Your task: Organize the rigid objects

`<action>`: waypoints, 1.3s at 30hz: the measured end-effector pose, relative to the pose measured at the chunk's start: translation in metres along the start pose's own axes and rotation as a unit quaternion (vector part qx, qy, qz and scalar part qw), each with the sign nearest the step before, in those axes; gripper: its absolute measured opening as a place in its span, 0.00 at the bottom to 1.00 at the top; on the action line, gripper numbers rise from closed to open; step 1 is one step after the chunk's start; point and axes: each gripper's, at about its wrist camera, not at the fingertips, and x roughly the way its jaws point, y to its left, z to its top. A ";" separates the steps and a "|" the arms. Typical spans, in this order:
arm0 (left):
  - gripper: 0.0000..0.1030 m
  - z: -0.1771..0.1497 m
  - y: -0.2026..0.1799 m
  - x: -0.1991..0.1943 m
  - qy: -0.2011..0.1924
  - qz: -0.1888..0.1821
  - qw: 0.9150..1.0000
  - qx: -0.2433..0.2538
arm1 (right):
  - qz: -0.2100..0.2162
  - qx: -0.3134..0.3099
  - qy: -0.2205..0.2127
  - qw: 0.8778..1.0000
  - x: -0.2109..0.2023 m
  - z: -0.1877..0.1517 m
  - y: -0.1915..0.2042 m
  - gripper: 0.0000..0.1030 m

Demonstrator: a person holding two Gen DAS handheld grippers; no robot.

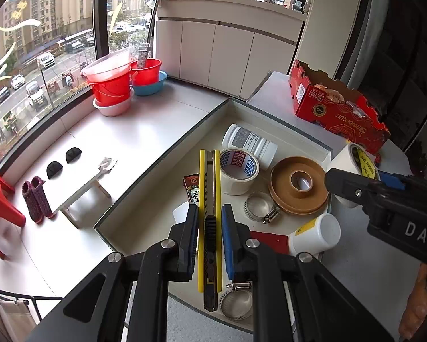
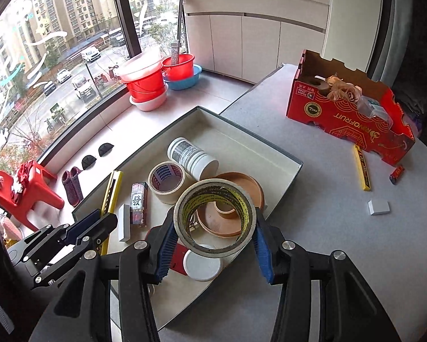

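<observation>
On a grey table (image 2: 313, 228) by a big window, the left hand-held gripper (image 1: 210, 213) pinches a yellow utility knife (image 1: 210, 199) lengthwise above the shallow white box (image 2: 281, 159). The right hand-held gripper (image 2: 214, 228) clamps an upright roll of tape (image 2: 214, 216) with yellow print inside its core. The box holds a tape roll (image 1: 237, 171), white bottle (image 1: 250, 142), brown reel (image 1: 299, 185) and hose clamp (image 1: 260, 208); a red carton (image 2: 350, 122) stands beyond.

That box cutter (image 1: 210, 219) is showing off yellow rails with a black slider, and the tape roll (image 2: 214, 218) is sporting cream sides with yellow-and-black lettering inside. The fruit box (image 2: 347, 122) is glowing red with gold line art. The tray (image 2: 242, 145) is looking cream inside, dark-edged. The bench (image 2: 327, 199) is looking pale grey.
</observation>
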 end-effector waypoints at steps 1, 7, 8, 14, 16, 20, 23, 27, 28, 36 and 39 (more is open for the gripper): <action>0.17 0.000 0.000 0.002 0.002 0.001 1.000 0.000 | 0.000 -0.001 0.003 1.000 0.003 0.000 0.001 0.48; 0.17 -0.002 0.002 0.015 0.020 0.004 1.000 0.002 | 0.003 0.001 0.027 1.000 0.027 0.002 0.003 0.48; 0.22 -0.002 0.001 0.017 0.023 0.004 1.000 0.002 | 0.003 0.000 0.028 1.000 0.029 0.002 0.003 0.48; 0.86 -0.002 0.000 0.005 -0.015 0.031 0.999 0.010 | 0.000 -0.019 0.008 1.000 0.023 0.002 0.006 0.93; 0.97 -0.001 0.001 0.004 -0.008 0.024 1.000 0.006 | -0.003 -0.021 -0.012 1.000 0.013 0.002 0.005 0.94; 1.00 -0.001 0.003 -0.002 -0.011 0.009 1.000 0.000 | 0.000 -0.031 -0.009 0.999 0.004 0.004 0.003 0.94; 1.00 -0.001 0.006 -0.014 -0.028 0.012 0.999 -0.008 | 0.014 -0.020 -0.006 1.000 -0.003 0.001 -0.002 0.99; 1.00 -0.005 0.012 -0.025 -0.017 -0.011 1.000 -0.017 | 0.031 -0.011 -0.021 0.999 -0.016 -0.002 -0.006 0.99; 1.00 -0.007 0.015 -0.027 -0.010 -0.028 0.999 -0.024 | 0.039 -0.010 -0.020 0.999 -0.018 -0.003 -0.006 0.99; 1.00 -0.022 0.020 -0.032 0.034 0.018 0.998 -0.057 | 0.076 0.015 0.012 0.997 -0.020 -0.005 -0.007 0.99; 1.00 -0.026 0.019 -0.035 0.038 0.030 0.998 -0.048 | 0.064 0.013 0.015 0.998 -0.020 -0.008 -0.007 0.99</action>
